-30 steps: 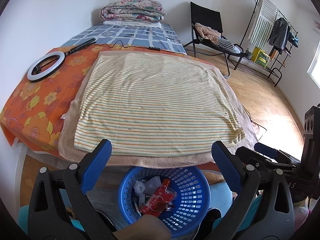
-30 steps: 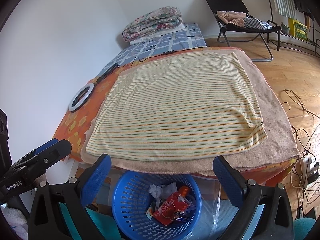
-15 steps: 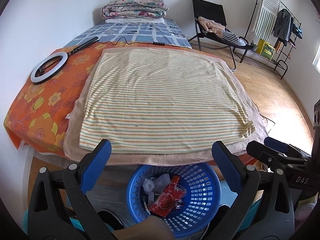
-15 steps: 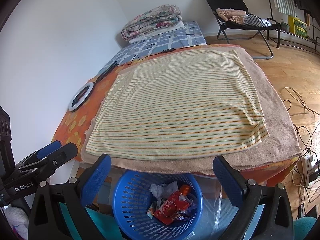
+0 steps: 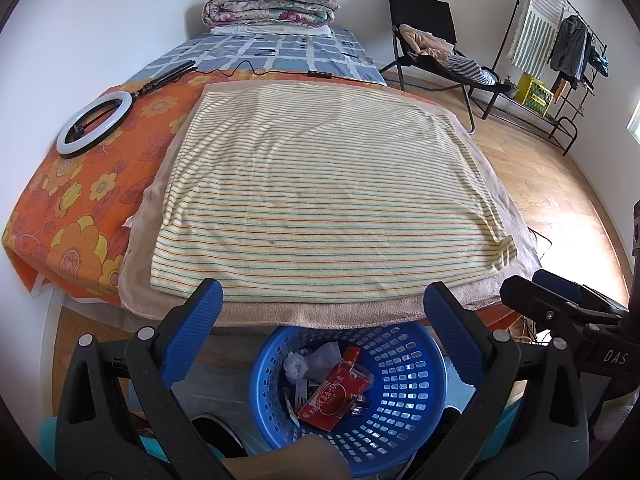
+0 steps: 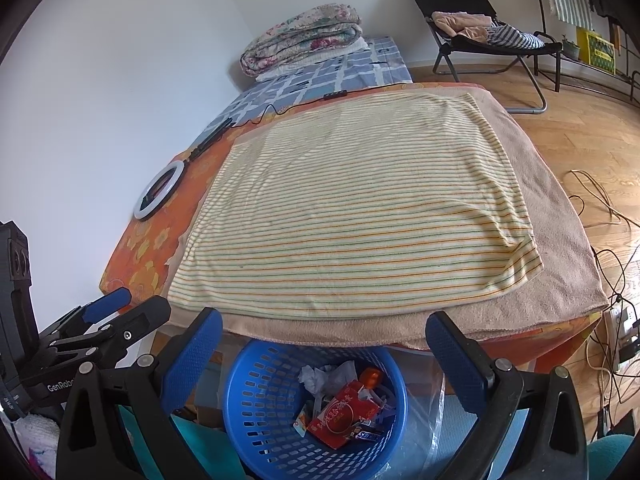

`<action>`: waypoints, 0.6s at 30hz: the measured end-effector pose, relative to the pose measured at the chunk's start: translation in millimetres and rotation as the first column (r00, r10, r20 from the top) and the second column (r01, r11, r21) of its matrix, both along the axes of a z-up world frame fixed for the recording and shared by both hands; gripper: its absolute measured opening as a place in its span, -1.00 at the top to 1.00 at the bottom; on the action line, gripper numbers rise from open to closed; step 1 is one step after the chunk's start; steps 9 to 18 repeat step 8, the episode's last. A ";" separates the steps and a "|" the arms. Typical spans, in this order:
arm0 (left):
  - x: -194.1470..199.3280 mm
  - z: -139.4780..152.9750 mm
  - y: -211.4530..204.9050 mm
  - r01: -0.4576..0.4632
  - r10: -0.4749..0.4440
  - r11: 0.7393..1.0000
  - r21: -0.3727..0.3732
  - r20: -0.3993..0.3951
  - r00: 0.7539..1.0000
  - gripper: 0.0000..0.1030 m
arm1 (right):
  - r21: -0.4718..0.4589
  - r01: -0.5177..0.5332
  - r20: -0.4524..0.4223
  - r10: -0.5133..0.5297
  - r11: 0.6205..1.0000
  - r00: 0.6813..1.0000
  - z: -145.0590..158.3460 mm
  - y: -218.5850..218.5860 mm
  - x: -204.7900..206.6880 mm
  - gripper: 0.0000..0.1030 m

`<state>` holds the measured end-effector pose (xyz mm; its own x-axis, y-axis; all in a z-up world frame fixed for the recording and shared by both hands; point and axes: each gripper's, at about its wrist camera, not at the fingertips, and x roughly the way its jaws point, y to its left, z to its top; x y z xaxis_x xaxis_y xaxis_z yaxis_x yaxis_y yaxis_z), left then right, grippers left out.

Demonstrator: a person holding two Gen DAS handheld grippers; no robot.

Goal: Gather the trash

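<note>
Trash (image 5: 335, 394) — a red packet, crumpled white paper and small wrappers — lies in the blue basket (image 5: 412, 364) on the floor just below the bed's near edge. Above it, the left gripper (image 5: 320, 322) and right gripper (image 6: 320, 326) hang spread wide, both empty. A striped towel (image 5: 320, 196) covers the bed.

Blue basket (image 5: 404, 384), red packet (image 5: 334, 394), striped cream towel (image 5: 320, 200), orange floral sheet (image 5: 80, 208).
</note>
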<state>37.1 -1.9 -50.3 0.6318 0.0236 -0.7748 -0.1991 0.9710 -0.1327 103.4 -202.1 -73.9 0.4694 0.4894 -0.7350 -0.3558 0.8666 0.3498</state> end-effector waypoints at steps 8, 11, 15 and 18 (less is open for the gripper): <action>8.2 -5.3 3.9 -0.002 0.002 1.000 0.002 -0.007 1.000 -0.98 | -0.002 0.005 -0.012 -0.005 1.000 1.000 -5.5 1.8 5.1 -0.99; 8.2 -5.3 3.9 -0.002 0.002 1.000 0.002 -0.007 1.000 -0.98 | -0.002 0.005 -0.012 -0.005 1.000 1.000 -5.5 1.8 5.1 -0.99; 8.2 -5.3 3.9 -0.002 0.002 1.000 0.002 -0.007 1.000 -0.98 | -0.002 0.005 -0.012 -0.005 1.000 1.000 -5.5 1.8 5.1 -0.99; 8.2 -5.3 3.9 -0.002 0.002 1.000 0.002 -0.007 1.000 -0.98 | -0.002 0.005 -0.012 -0.005 1.000 1.000 -5.5 1.8 5.1 -0.99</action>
